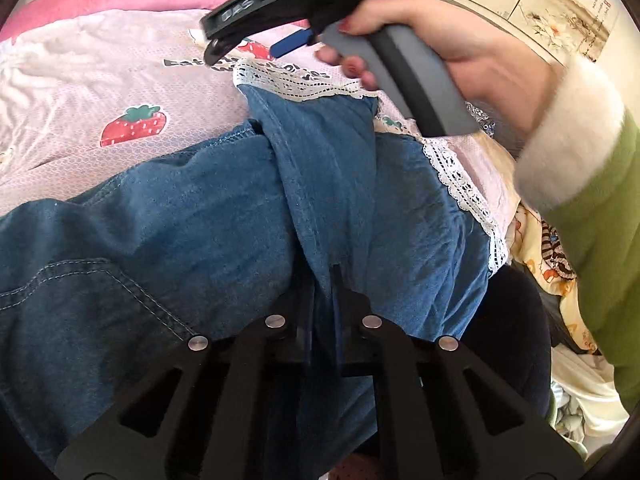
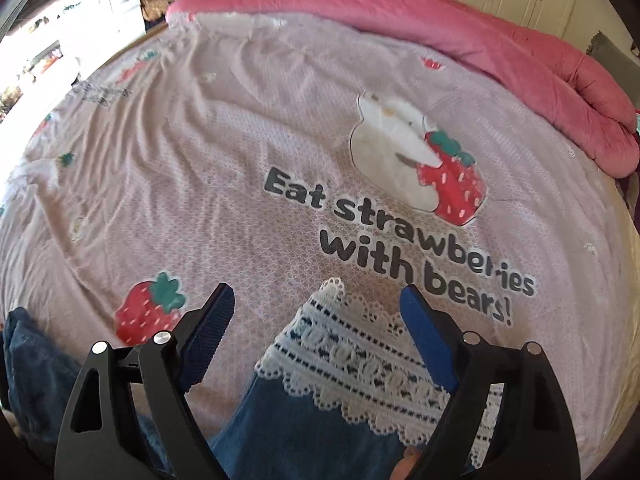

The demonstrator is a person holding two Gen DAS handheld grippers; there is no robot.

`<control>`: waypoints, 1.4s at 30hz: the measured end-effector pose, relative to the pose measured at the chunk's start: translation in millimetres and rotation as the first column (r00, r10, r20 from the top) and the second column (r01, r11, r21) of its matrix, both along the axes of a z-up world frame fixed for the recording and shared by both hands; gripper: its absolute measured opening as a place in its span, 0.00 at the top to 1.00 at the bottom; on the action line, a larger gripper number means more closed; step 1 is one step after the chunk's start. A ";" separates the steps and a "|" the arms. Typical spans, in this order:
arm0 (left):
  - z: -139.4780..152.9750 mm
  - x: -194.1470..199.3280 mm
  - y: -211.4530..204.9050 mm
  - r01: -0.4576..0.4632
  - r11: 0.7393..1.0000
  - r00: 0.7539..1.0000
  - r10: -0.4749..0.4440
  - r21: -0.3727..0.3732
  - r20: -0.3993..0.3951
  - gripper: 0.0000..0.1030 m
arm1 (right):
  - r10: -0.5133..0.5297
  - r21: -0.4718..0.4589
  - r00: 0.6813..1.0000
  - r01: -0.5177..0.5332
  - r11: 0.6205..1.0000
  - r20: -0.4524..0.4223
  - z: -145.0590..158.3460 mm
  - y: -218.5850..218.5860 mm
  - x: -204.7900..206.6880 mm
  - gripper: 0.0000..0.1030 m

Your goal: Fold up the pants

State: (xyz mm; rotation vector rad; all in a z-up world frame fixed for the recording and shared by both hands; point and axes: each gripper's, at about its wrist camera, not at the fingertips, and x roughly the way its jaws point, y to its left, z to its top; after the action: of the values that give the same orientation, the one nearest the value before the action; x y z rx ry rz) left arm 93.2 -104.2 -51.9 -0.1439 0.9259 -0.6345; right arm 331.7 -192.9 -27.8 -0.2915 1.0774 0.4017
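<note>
Two grippers work over denim pants [image 1: 180, 208] lying on the pink strawberry bedsheet [image 2: 200, 160]. Left gripper [image 1: 324, 280] has its jaws pressed together, pinching a denim fold. Right gripper [image 2: 316, 312] hovers with jaws spread over the lace hem [image 2: 352, 360].

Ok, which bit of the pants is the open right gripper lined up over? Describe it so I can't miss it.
Start from the pink bedsheet printed with strawberries. On it lie the blue denim pants. Between the right gripper and the sheet is the leg's white lace hem, the only openwork trim among plain denim.
</note>
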 end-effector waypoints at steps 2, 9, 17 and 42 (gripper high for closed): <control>-0.5 1.7 0.4 0.000 1.000 1.000 0.000 -0.003 -0.003 0.97 | 0.010 -0.028 0.998 -0.012 1.000 -0.060 -11.7 4.5 6.3 0.49; -1.3 0.8 3.8 0.004 1.000 1.000 -0.004 -0.007 -0.005 0.97 | -0.038 0.113 0.999 0.042 0.993 -0.036 12.2 -33.5 -10.6 0.93; 2.3 -4.2 9.2 0.005 1.000 1.000 -0.005 -0.013 -0.002 0.97 | -0.195 0.321 0.977 0.159 0.934 0.086 74.5 -140.3 -87.2 0.93; 17.2 -47.3 -25.3 0.059 0.980 0.981 -0.092 0.191 0.171 0.97 | -0.265 0.553 0.963 0.248 0.795 -0.051 -9.5 -277.7 -266.9 0.54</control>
State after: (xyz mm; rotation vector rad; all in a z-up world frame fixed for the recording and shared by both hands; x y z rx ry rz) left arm 45.9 -129.5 -34.6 0.1144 0.8140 -0.6176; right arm 64.8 -470.6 -37.3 0.3702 0.9082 0.4460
